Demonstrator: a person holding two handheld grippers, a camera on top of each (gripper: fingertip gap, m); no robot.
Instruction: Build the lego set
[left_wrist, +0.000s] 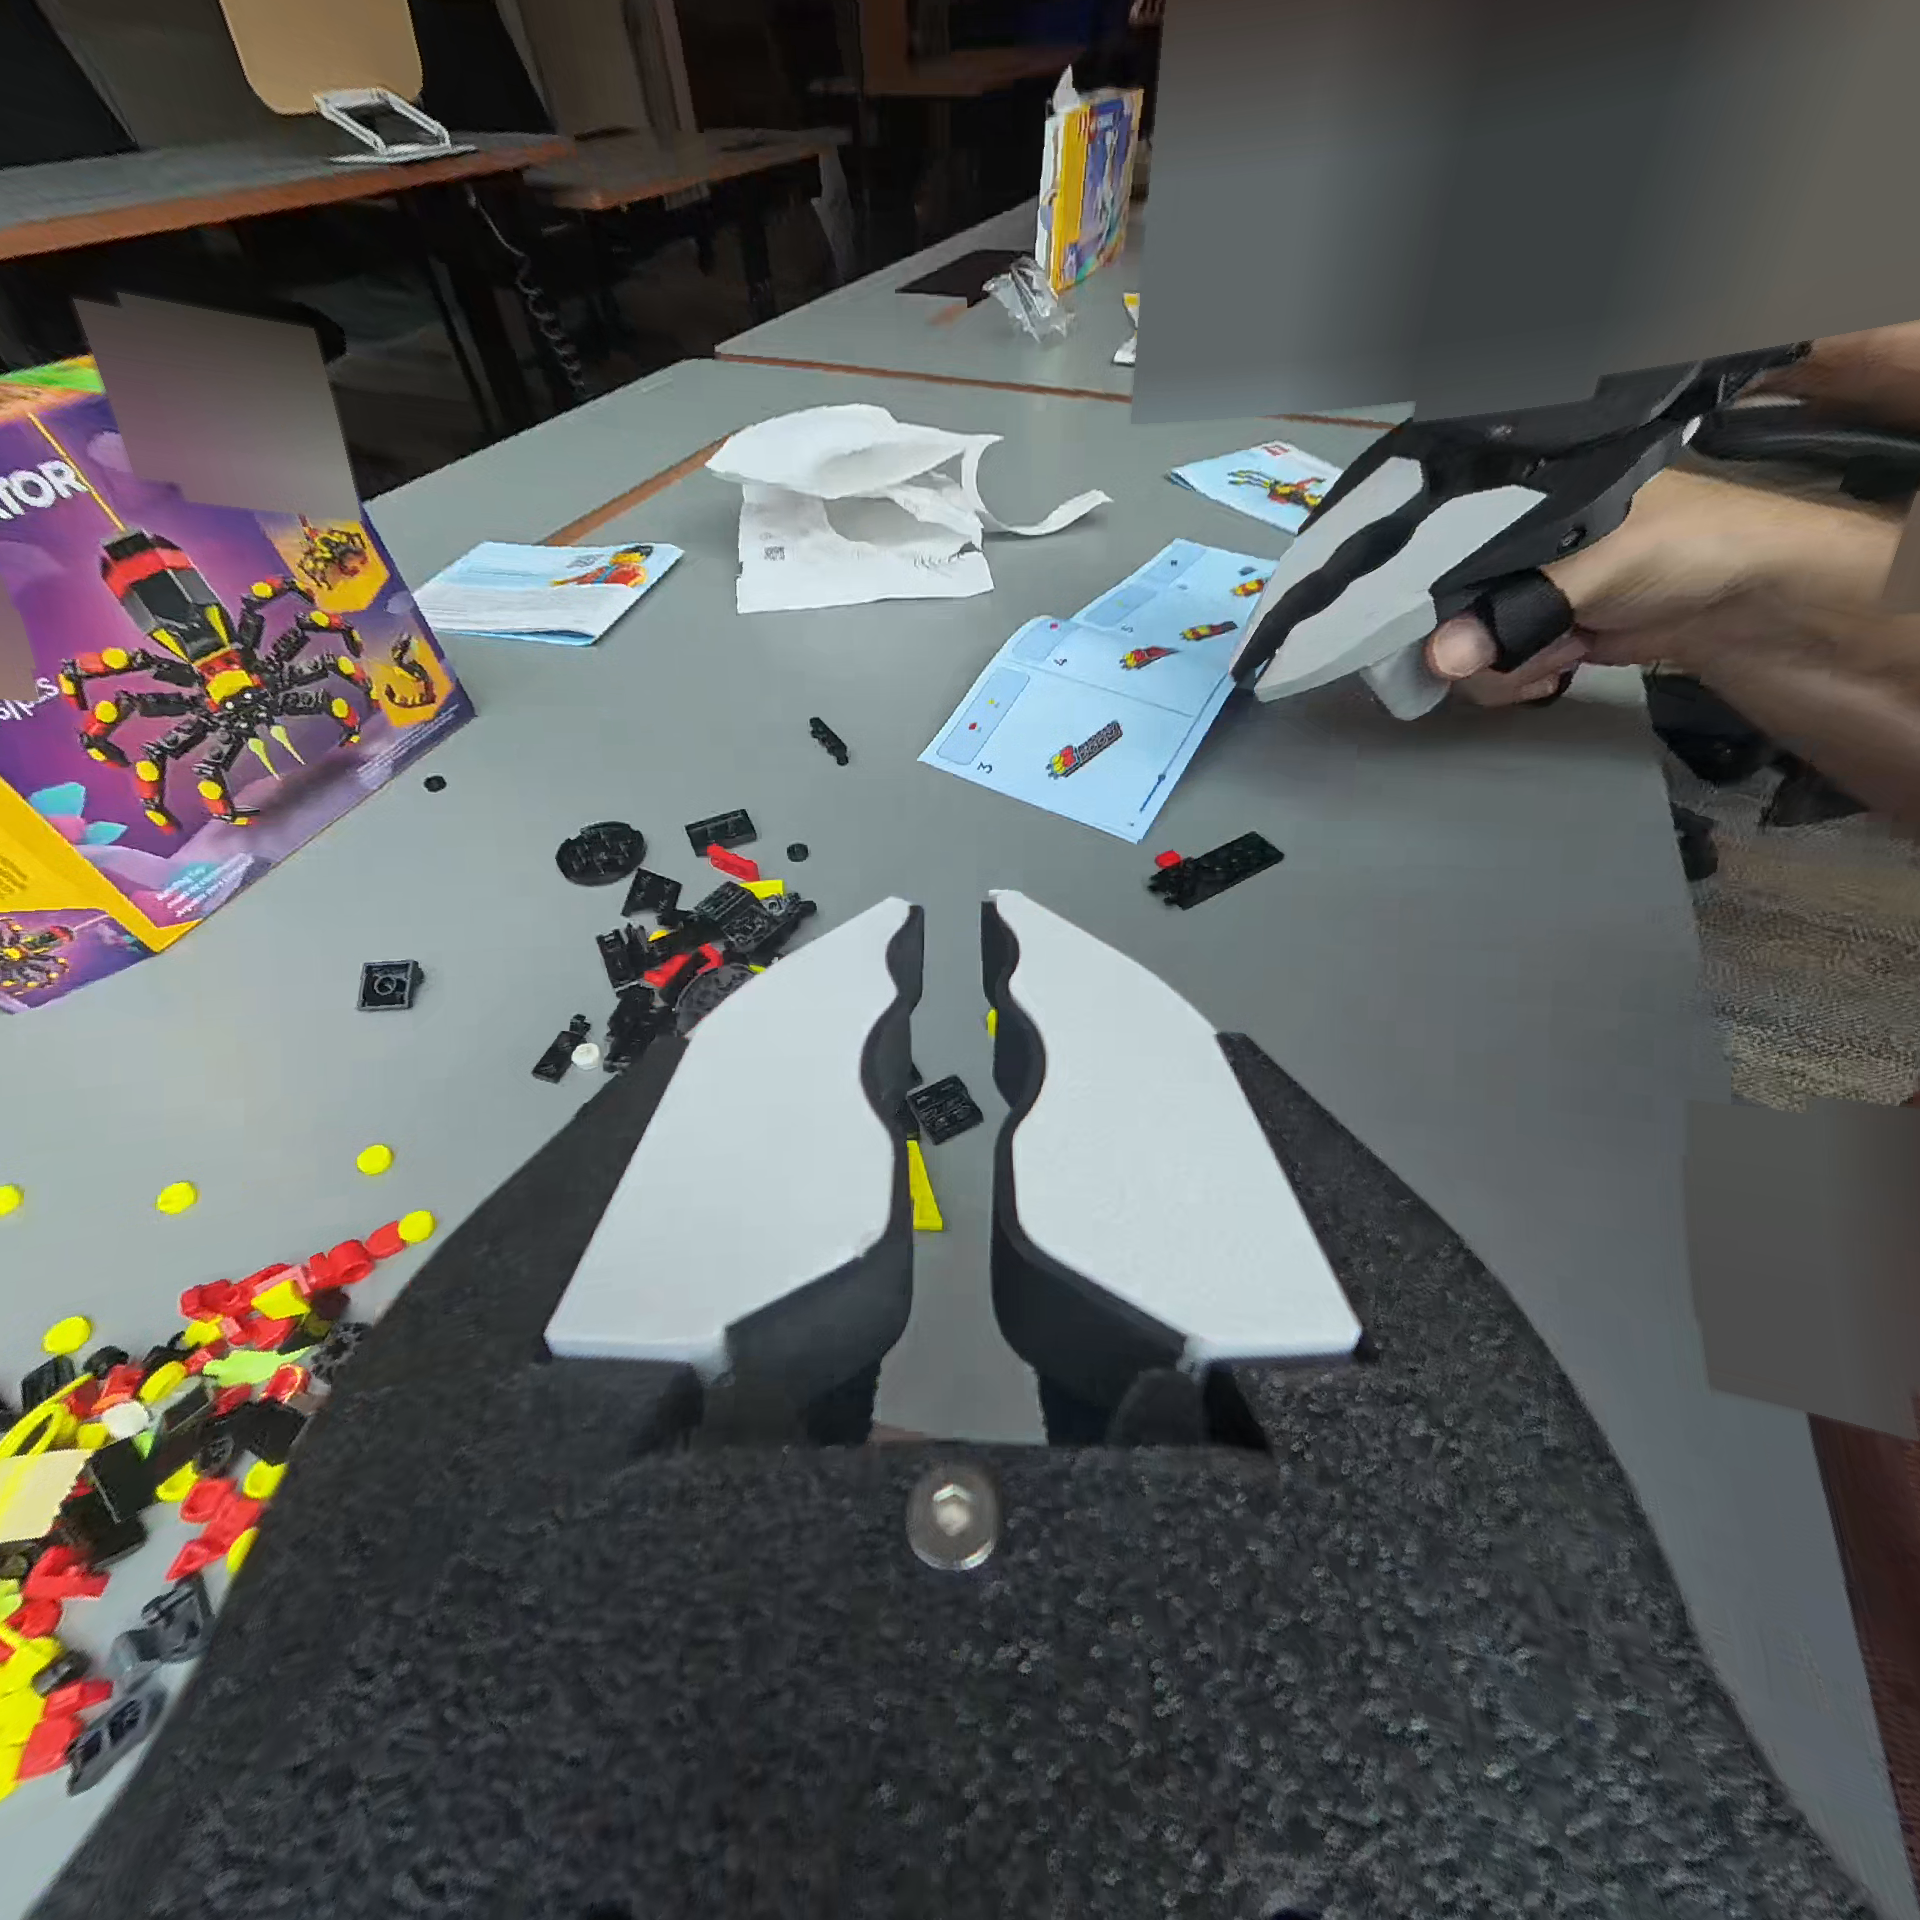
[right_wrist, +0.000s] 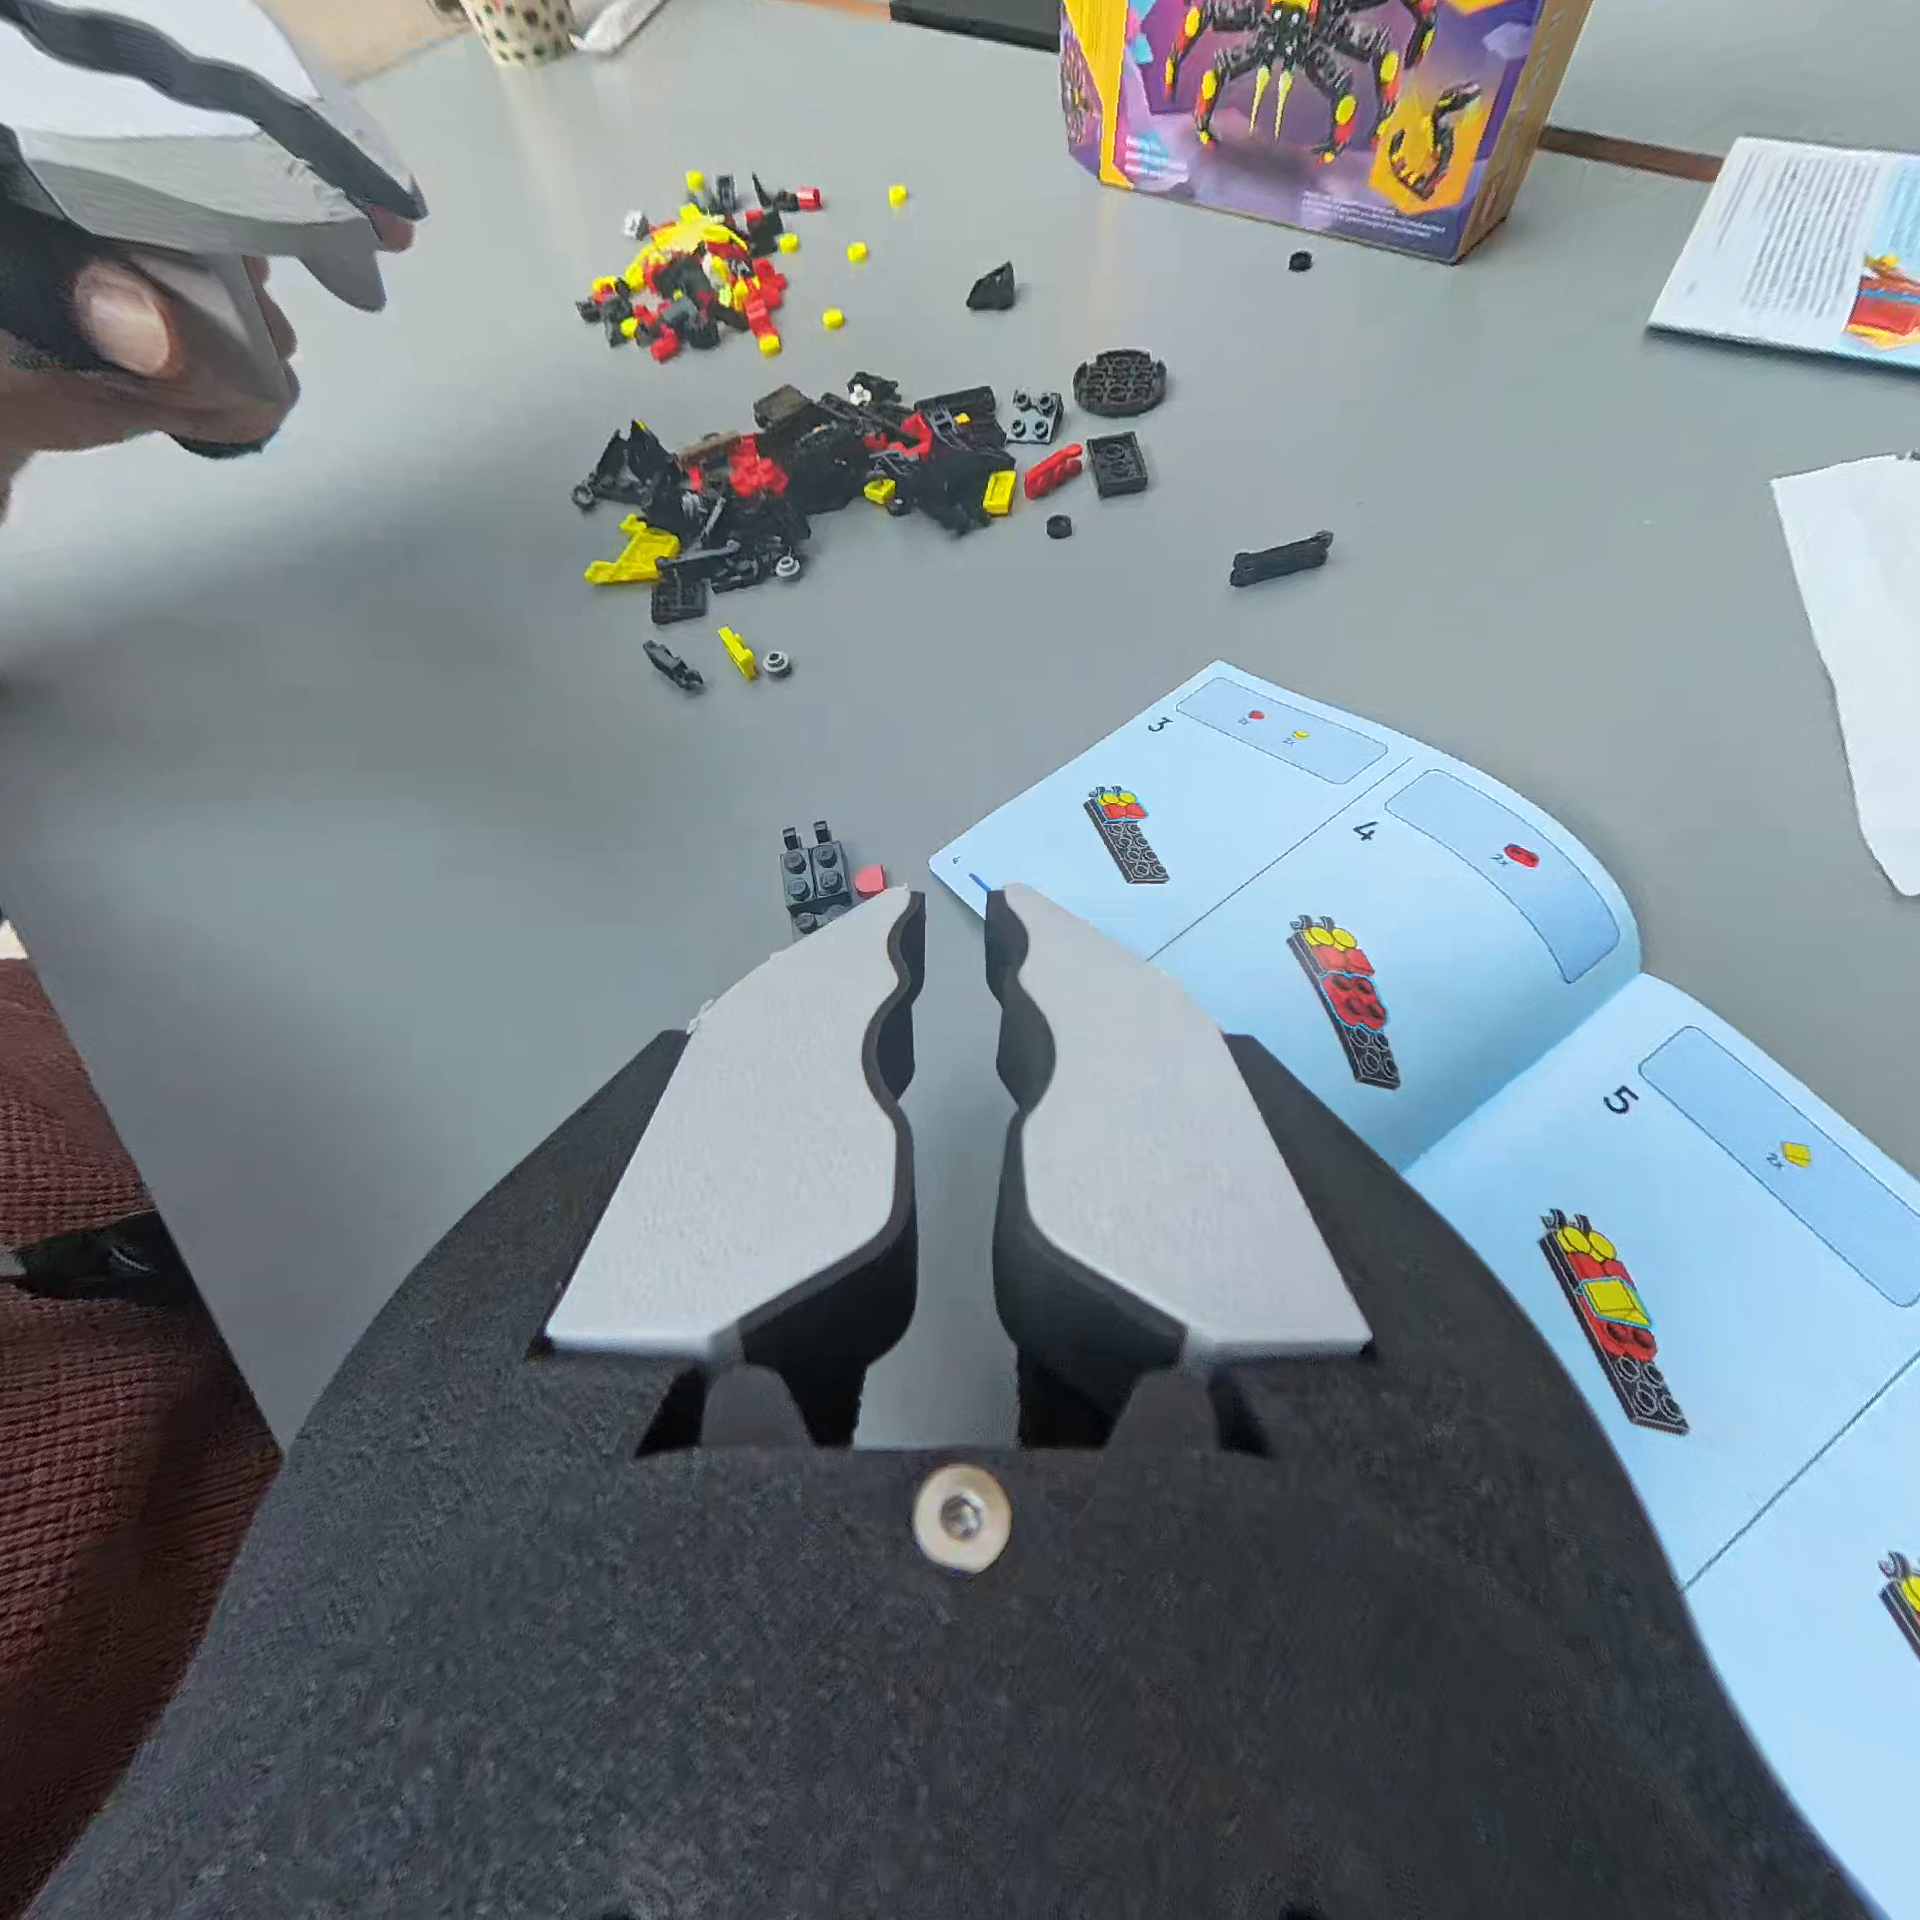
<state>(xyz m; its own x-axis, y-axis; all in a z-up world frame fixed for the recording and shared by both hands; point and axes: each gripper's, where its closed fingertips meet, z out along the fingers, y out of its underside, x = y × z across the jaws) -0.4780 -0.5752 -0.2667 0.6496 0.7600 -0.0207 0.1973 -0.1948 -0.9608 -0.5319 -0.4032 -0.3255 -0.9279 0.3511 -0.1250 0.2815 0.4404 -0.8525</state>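
table (right_wrist: 416, 644) plain grey; bricks (right_wrist: 810, 468) black, red, yellow; booklet (right_wrist: 1475, 987) light blue; box (right_wrist: 1299, 156) purple, yellow-edged

Bare table (right_wrist: 364, 727) lies left of the booklet (right_wrist: 1455, 987); 2 brick piles (right_wrist: 810, 478) crowd beyond.

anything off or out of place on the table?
Nothing damaged. Loose bricks lie in two heaps with strays scattered around, such as a black bar. A torn white paper bag lies crumpled behind the open instruction booklet. Normal mid-build clutter.
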